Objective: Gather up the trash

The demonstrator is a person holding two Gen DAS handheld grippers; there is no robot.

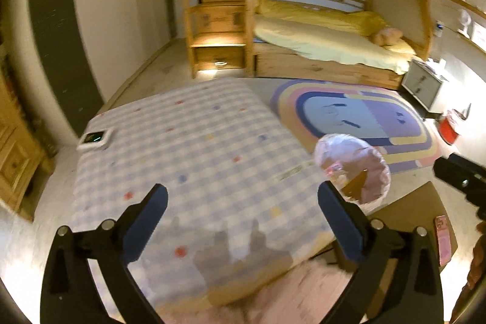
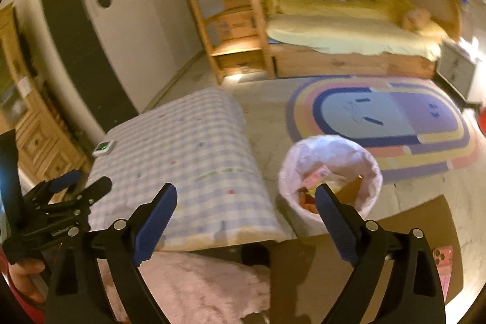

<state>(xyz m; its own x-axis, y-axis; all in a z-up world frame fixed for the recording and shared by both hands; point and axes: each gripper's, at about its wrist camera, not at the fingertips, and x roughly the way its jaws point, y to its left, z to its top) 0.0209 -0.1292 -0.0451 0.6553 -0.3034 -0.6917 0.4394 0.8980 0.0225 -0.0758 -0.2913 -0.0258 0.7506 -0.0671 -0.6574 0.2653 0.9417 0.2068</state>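
A small bin lined with a pale pink bag [image 1: 354, 169] [image 2: 331, 172] stands on the floor just right of a low table with a blue checked cloth [image 1: 197, 148] [image 2: 188, 148]. Wrappers and a brown card lie inside the bin. A thin pale strip [image 1: 290, 172] [image 2: 212, 175] lies on the cloth near the bin, too blurred to name. My left gripper [image 1: 242, 189] hangs open above the cloth with nothing between its fingers. My right gripper [image 2: 246, 190] is open and empty too, its right finger overlapping the bin's rim. The left gripper [image 2: 82, 182] also shows at the right wrist view's left edge.
A white device with a green display [image 1: 95, 138] [image 2: 104, 148] sits at the table's far left corner. A pink phone [image 1: 442, 239] [image 2: 443, 260] lies on flat cardboard [image 1: 419, 202] beside the bin. Beyond are a striped rug [image 1: 358, 117], a bunk bed [image 1: 319, 44] and a red container [image 1: 449, 126].
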